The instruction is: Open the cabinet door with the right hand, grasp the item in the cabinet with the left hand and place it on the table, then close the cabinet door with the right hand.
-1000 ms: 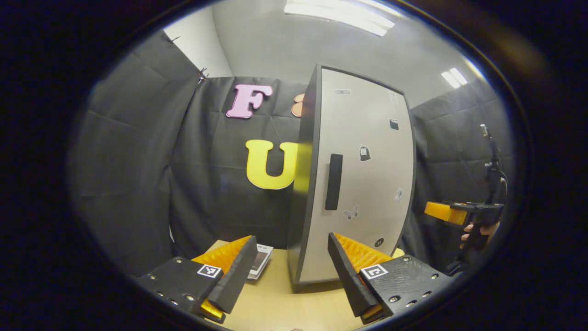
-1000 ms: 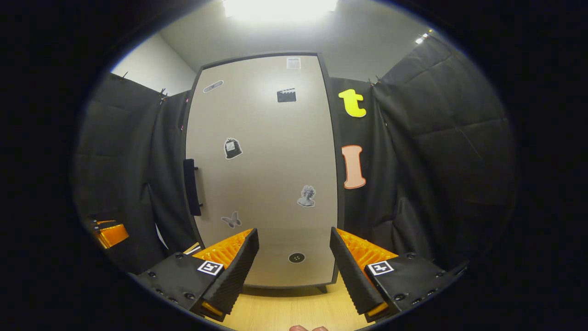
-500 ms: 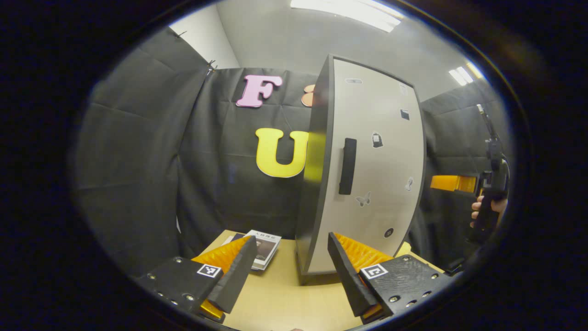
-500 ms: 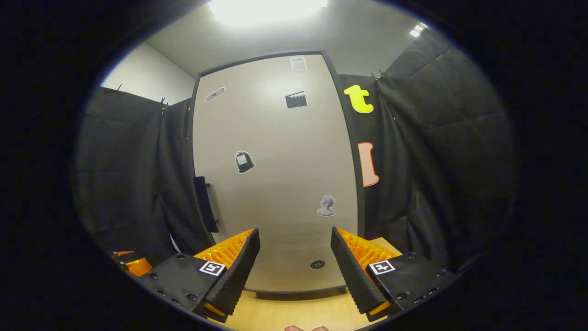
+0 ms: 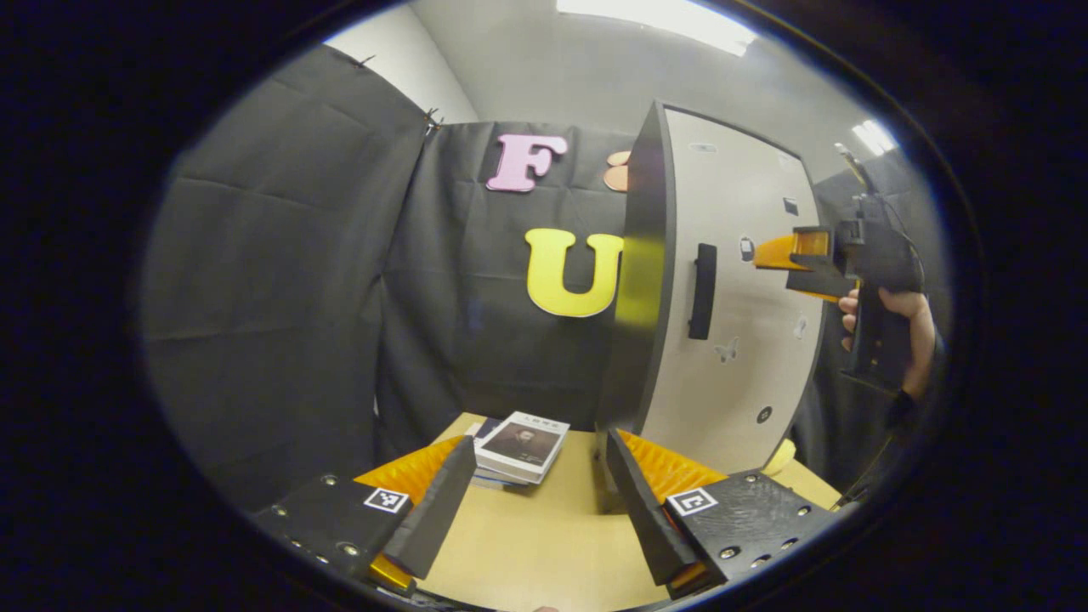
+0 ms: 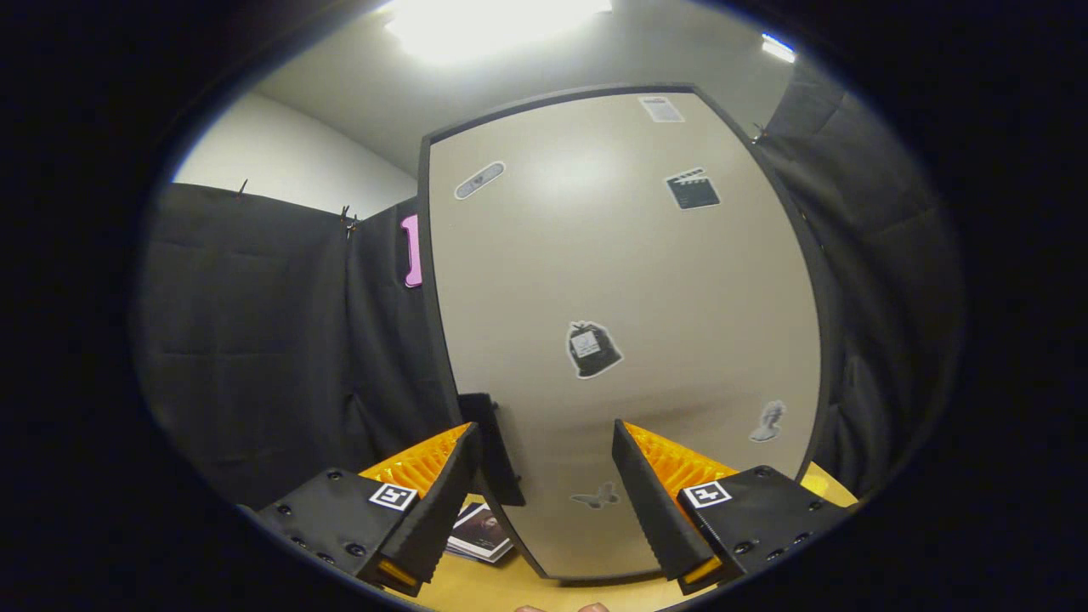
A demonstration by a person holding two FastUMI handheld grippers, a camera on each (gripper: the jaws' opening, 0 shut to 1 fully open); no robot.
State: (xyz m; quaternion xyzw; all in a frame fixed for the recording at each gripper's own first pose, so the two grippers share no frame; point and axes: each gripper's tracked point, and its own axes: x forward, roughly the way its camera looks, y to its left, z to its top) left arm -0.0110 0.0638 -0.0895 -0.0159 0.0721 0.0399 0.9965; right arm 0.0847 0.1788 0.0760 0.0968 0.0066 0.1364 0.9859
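Black cloth walls enclose a booth with a pale wooden surface (image 5: 544,544) across the bottom of the left gripper view. On it stands a tall cabinet (image 5: 646,280) with dark sides, right of centre in that frame. Its beige cabinet door (image 5: 748,340) is shut and carries small stickers and a dark vertical handle (image 5: 702,291) near its left edge. Whatever item sits inside is hidden behind the shut door. A small stack of books (image 5: 520,446) lies on the surface just left of the cabinet's foot, in the lower middle of the frame. The left claw (image 5: 537,493) sits at the bottom of its view, fingers spread wide and grasping nothing, hovering above the surface. At the right of this frame the right claw (image 5: 778,255) is held up by a hand (image 5: 901,327) in front of the door, right of the handle, and apart from it. In the right gripper view the door (image 6: 629,340) is in the centre, with the handle (image 6: 493,450) at lower left, just behind the left finger (image 6: 438,497). The right claw (image 6: 544,501) is released, its fingers wide apart and empty.
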